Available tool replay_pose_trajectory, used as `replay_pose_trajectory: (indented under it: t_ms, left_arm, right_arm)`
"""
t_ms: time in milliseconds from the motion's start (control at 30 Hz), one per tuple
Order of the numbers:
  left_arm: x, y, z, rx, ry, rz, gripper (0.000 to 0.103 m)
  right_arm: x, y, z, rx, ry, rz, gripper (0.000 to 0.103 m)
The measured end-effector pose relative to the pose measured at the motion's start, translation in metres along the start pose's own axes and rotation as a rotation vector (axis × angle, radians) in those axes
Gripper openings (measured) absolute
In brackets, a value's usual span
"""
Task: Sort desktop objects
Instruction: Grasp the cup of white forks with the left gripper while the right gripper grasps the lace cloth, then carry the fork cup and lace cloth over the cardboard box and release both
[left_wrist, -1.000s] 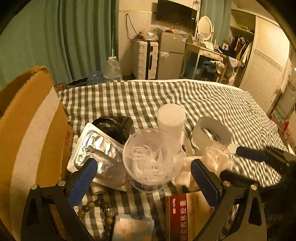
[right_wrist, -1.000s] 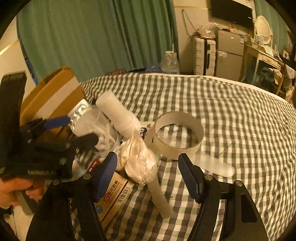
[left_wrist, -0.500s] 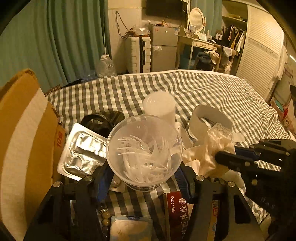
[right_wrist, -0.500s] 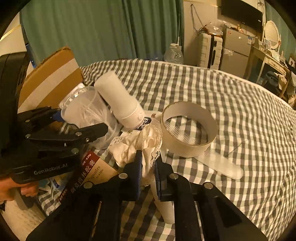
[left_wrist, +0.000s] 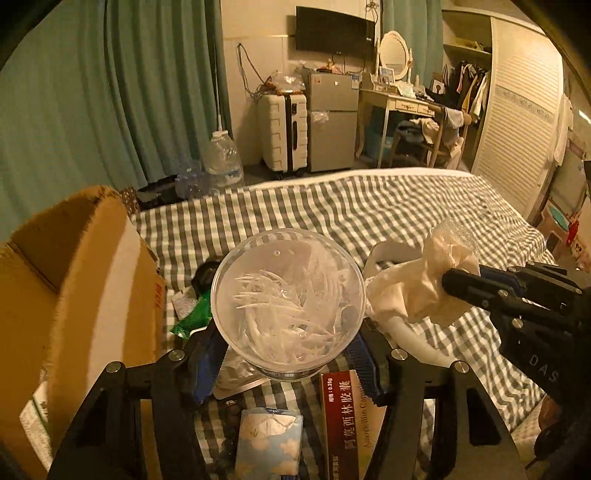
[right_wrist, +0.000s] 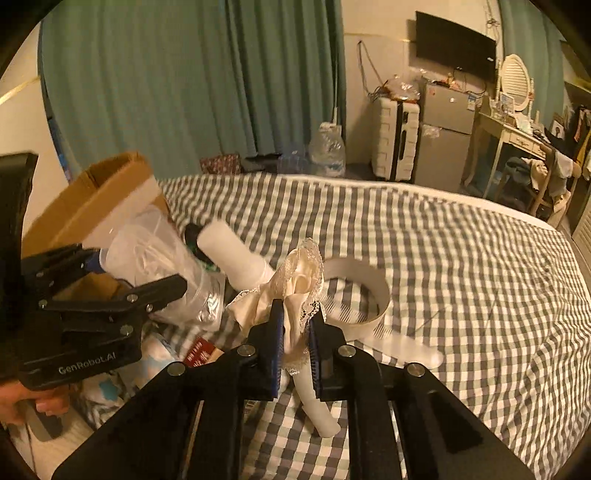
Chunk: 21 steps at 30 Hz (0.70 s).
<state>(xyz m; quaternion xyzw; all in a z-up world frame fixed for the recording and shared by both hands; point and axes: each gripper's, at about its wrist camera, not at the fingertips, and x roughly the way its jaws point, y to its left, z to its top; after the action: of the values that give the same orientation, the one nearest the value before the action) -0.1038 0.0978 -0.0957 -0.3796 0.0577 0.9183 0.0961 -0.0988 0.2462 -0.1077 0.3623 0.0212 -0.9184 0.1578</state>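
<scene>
My left gripper (left_wrist: 288, 354) is shut on a clear plastic tub (left_wrist: 288, 299) of white picks and holds it raised above the clutter; it also shows in the right wrist view (right_wrist: 155, 258). My right gripper (right_wrist: 295, 343) is shut on a cream lace cloth (right_wrist: 299, 291) and holds it lifted; the cloth also shows in the left wrist view (left_wrist: 432, 284). A white cylinder (right_wrist: 232, 254) lies behind the cloth.
An open cardboard box (left_wrist: 85, 288) stands at the left. A white tape ring (right_wrist: 358, 291), a white stick (right_wrist: 317, 410), a red-brown medicine box (left_wrist: 343, 417), a blue tissue pack (left_wrist: 267, 443) and a green packet (left_wrist: 192, 314) lie on the checked bedspread (right_wrist: 461, 280).
Both grippers closed, the left on the tub and the right on the cloth, and both have lifted their loads off the bedspread.
</scene>
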Motion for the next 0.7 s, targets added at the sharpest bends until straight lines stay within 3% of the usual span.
replay_pose_trajectory:
  t_ms: [700]
  left_arm:
    - [-0.097, -0.009, 0.031, -0.002, -0.135, 0.015, 0.063]
  right_arm:
    - [-0.103, -0.028, 0.039, 0.188, -0.242, -0.083, 0.011]
